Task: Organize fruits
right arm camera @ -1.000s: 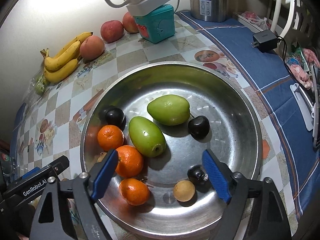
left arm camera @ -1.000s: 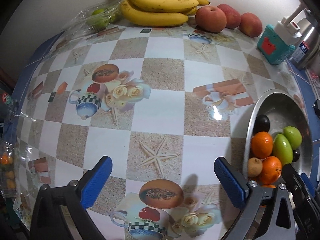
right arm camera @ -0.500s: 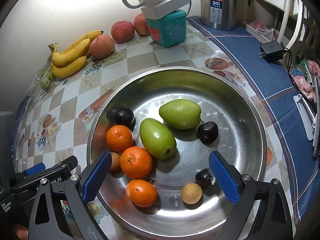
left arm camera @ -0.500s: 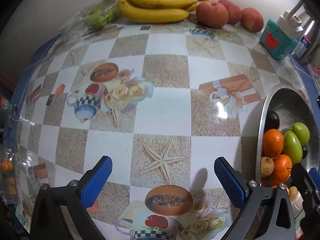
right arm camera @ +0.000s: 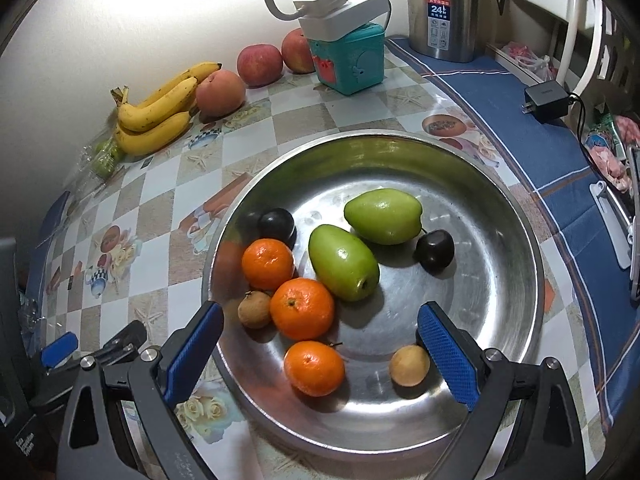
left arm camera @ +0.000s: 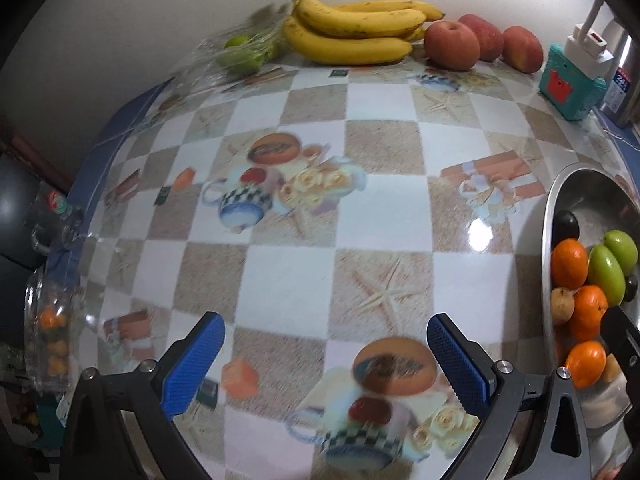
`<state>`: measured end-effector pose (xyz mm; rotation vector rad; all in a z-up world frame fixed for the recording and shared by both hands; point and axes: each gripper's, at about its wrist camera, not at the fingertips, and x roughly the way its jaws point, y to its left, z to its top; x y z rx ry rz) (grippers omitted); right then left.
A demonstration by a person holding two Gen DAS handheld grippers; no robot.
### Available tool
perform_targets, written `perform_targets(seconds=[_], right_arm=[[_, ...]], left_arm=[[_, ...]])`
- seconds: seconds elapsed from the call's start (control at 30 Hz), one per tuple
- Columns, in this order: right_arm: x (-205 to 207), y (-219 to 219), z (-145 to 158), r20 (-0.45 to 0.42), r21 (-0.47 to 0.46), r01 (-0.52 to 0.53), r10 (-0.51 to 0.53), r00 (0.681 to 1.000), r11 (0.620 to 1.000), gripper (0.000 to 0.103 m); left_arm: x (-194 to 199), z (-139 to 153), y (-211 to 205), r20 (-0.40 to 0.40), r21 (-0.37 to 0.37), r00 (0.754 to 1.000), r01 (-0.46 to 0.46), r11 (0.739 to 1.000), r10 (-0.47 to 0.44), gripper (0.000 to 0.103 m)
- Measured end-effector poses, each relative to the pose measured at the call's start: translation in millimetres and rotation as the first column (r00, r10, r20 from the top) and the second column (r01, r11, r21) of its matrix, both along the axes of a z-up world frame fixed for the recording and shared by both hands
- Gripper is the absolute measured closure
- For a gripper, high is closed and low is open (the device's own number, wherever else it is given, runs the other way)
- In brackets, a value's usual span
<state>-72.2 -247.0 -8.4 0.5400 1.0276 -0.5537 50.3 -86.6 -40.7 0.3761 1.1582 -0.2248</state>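
Note:
A steel bowl (right arm camera: pixel 516 280) holds three oranges (right arm camera: pixel 302 308), two green mangoes (right arm camera: pixel 344 262), dark plums (right arm camera: pixel 435 250) and small brown fruits (right arm camera: pixel 410 365). My right gripper (right arm camera: pixel 320 344) is open and empty, hovering over the bowl's near side. My left gripper (left arm camera: pixel 326 364) is open and empty above the patterned tablecloth, left of the bowl (left arm camera: pixel 576 184). Bananas (left arm camera: pixel 352 28) and three apples (left arm camera: pixel 452 45) lie by the back wall. Green fruit in a clear bag (left arm camera: pixel 240 54) lies left of the bananas.
A teal box (right arm camera: pixel 350 58) with a white power strip (right arm camera: pixel 340 10) on top and a steel kettle (right arm camera: pixel 450 4) stand at the back. A black charger (right arm camera: pixel 546 96) lies on the blue cloth. A clear container with small oranges (left arm camera: pixel 50 328) sits at the table's left edge.
Both grippers have pulled back toward me and slightly up. The bowl's fruits sit farther from the right fingers; nothing was grasped.

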Motion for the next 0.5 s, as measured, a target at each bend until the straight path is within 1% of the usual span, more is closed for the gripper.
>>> perform_targets(seconds=[0.13, 0.27, 0.5], right_arm=[[-5.4, 5.2, 2.2, 0.012, 0.016, -0.010, 0.009, 1.000, 1.000, 0.005], [-11.2, 14.5, 6.6, 0.010, 0.005, -0.033, 0.033, 0.999, 0.999, 0.005], [-26.0, 32.5, 10.8, -0.013, -0.003, -0.074, 0.074, 0.997, 0.997, 0.005]], left_arm=[[-9.2, 4.4, 12.0, -0.040, -0.012, 0.999, -0.013, 1.000, 0.012, 0.001], [-19.1, 14.0, 19.2, -0.034, -0.017, 0.999, -0.005, 1.000, 0.005, 0.001], [-42.5, 27.9, 29.4, -0.033, -0.033, 0.999, 0.038, 0.999, -0.039, 0.001]])
